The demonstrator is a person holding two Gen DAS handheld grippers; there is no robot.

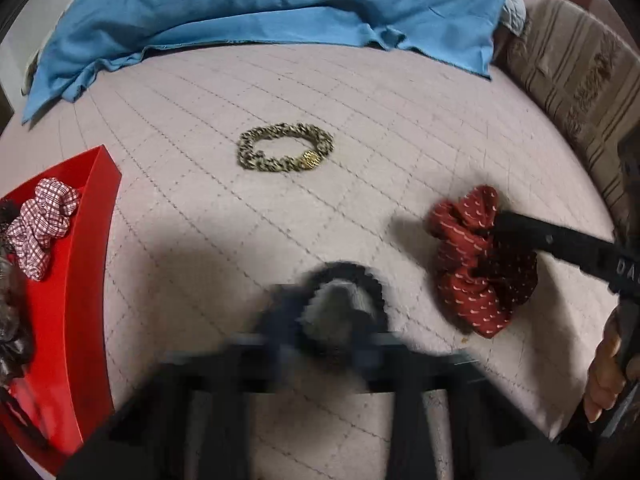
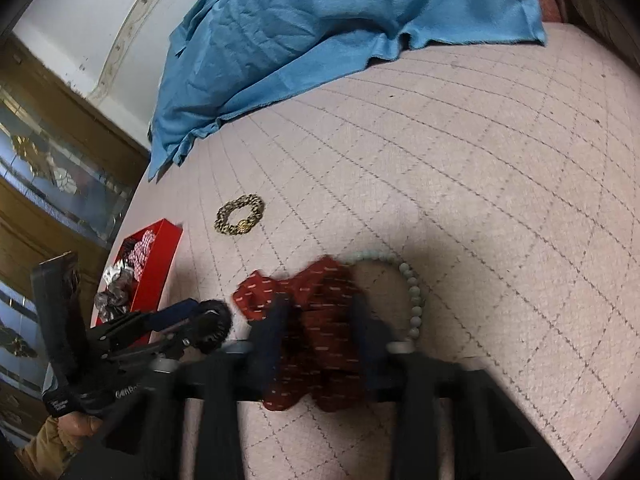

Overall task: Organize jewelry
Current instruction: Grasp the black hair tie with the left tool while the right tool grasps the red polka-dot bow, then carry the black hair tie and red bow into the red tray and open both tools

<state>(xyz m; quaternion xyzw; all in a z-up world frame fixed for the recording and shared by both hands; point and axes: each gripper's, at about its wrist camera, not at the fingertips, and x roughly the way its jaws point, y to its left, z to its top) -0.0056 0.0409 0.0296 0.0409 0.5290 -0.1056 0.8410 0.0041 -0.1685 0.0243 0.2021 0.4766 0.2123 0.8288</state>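
Observation:
My left gripper (image 1: 324, 332), blurred at the bottom of the left wrist view, is shut on a black scrunchie (image 1: 360, 280); the right wrist view shows that gripper (image 2: 200, 320) with the same scrunchie (image 2: 218, 326) at its tips. My right gripper (image 2: 320, 332) is shut on a red patterned scrunchie (image 2: 320, 288), with the fabric bunched between its fingers. In the left wrist view it (image 1: 500, 220) reaches in from the right onto that scrunchie (image 1: 472, 288). A leopard-print scrunchie (image 1: 286, 152) lies alone further back. A pale green bead bracelet (image 2: 414, 300) curls behind the red scrunchie.
A red tray (image 1: 80, 300) at the left holds a checked scrunchie (image 1: 40, 228) and darker ones. A blue cloth (image 1: 280, 8) covers the far end of the quilted pink bed cover (image 1: 400, 120). A striped cushion (image 1: 580, 68) lies at the right, where a hand (image 1: 608, 372) grips the right tool.

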